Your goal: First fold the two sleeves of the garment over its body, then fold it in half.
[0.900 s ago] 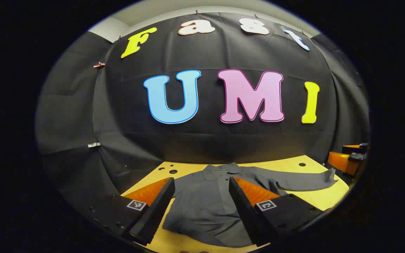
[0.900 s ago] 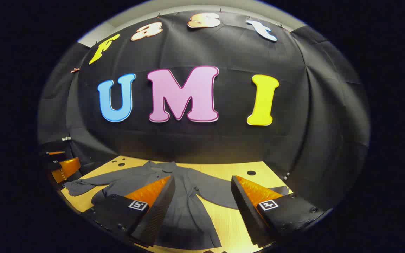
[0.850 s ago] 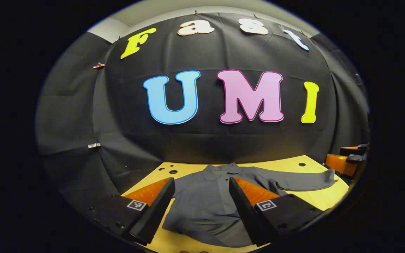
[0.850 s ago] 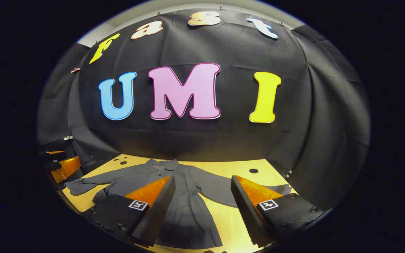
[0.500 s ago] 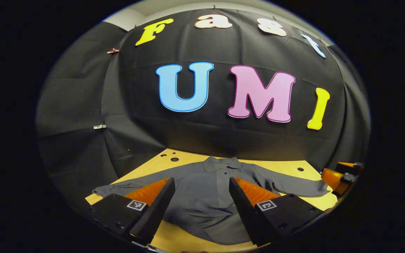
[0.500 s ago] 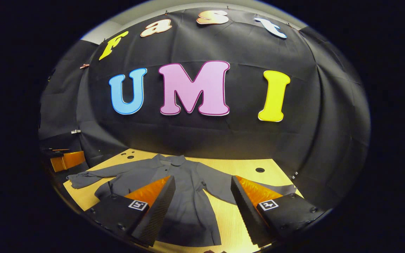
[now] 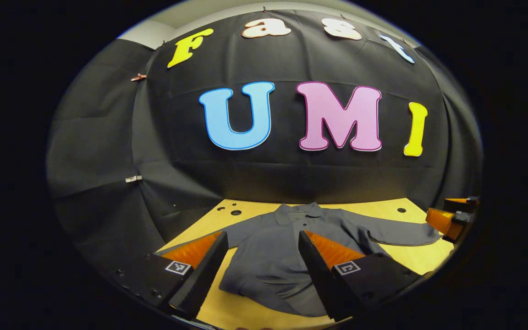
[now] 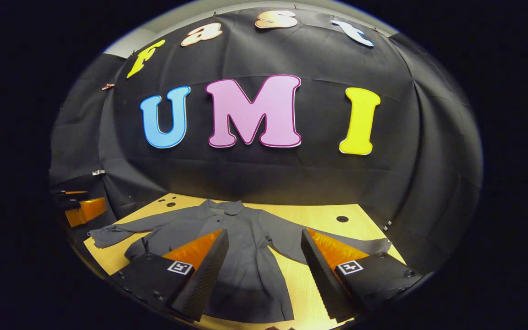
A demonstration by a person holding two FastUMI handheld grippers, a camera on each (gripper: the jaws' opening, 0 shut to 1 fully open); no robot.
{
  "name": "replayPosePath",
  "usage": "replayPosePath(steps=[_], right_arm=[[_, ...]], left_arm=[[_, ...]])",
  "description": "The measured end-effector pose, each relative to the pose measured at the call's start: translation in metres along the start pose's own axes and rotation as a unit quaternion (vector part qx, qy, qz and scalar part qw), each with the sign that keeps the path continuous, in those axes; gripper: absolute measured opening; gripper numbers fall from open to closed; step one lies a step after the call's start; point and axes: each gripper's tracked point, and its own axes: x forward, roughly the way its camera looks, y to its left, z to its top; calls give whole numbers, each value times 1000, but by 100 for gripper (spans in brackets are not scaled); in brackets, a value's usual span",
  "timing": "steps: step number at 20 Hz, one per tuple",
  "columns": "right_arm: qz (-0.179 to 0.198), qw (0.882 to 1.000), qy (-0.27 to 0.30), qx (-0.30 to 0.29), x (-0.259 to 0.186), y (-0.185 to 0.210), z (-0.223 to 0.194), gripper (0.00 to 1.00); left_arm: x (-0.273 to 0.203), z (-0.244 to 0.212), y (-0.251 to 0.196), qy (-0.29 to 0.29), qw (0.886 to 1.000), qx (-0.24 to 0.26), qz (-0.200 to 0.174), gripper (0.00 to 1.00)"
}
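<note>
1. The left gripper (image 7: 260, 270), black-bodied with orange-backed wedge fingers, has its two fingers spread wide apart, with nothing between them.
2. The right gripper (image 8: 264, 270), of the same black and orange build, also has its fingers spread wide and grips nothing.
3. In the left gripper view, the right gripper (image 7: 452, 219) sits far off at the right edge.
4. In the right gripper view, the left gripper (image 8: 78, 207) sits far off at the left edge.

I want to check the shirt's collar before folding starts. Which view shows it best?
The left gripper view: the collar sits near centre, between the open claw's fingers, with its dark buttons visible. In the right gripper view the collar is off to the left, flatter and harder to read.
</note>
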Motion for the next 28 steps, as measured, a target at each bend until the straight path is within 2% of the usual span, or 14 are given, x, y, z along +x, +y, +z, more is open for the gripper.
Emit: replayPosePath(steps=[6, 12, 14, 18, 22, 26, 28], right_arm=[[-37, 998, 41, 19, 21, -25, -19, 98], [-107, 990, 85, 38, 45, -89, -40, 98], [-144, 982, 116, 33, 48, -120, -53, 98], [-192, 968, 152, 46, 57, -176, -75, 98], [-218, 956, 187, 62, 65, -220, -103, 98], [-257, 937, 226, 68, 67, -263, -134, 99], [-271, 928, 237, 93, 71, -275, -148, 98]], left_arm=[[10, 0, 11, 4, 1000, -7, 4, 98], [6, -17, 22, 24, 999, -17, 22, 98], [6, -24, 25, 32, 999, -15, 28, 98], [8, -33, 30, 49, 998, -18, 36, 98], [11, -37, 32, 55, 998, -10, 40, 98], [17, -34, 33, 53, 997, 22, 46, 98], [20, -33, 28, 53, 997, 26, 42, 98]])
